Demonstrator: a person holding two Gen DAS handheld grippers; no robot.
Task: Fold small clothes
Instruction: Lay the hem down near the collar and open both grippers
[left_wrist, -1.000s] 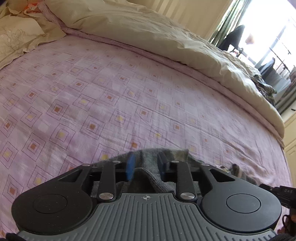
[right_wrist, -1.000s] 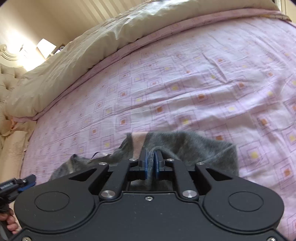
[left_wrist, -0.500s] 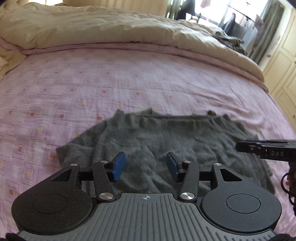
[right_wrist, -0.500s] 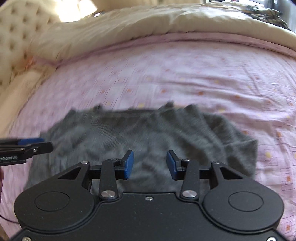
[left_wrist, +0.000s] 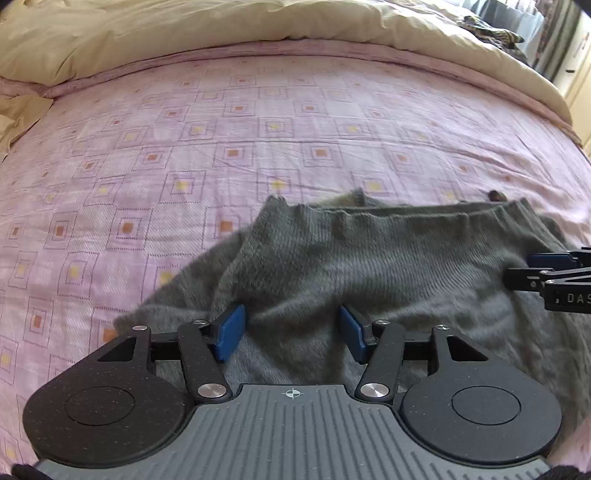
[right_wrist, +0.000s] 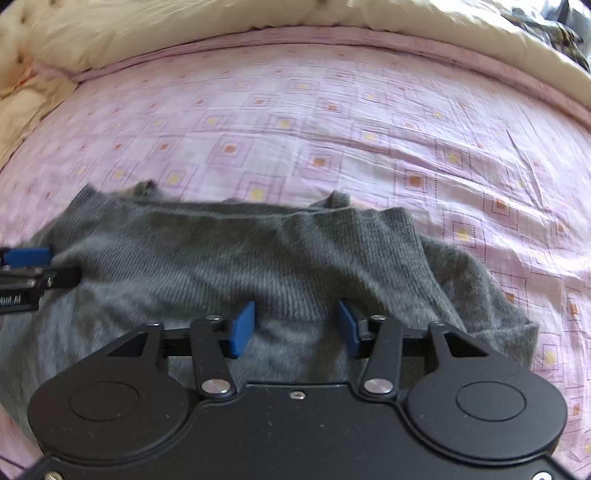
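- Grey knitted sweater (left_wrist: 369, 266) is spread on the pink bed sheet (left_wrist: 258, 129).
- Left gripper (left_wrist: 291, 332) and right gripper (right_wrist: 295, 328) are held at 6 o'clock, jaws apart, nothing clamped.

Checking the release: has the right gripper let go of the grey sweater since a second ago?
Yes. The right gripper was shut on the grey sweater; now it is open.

Soft daylight from the upper right, strong fisheye bending at edges, slight motion blur, no harsh shadows
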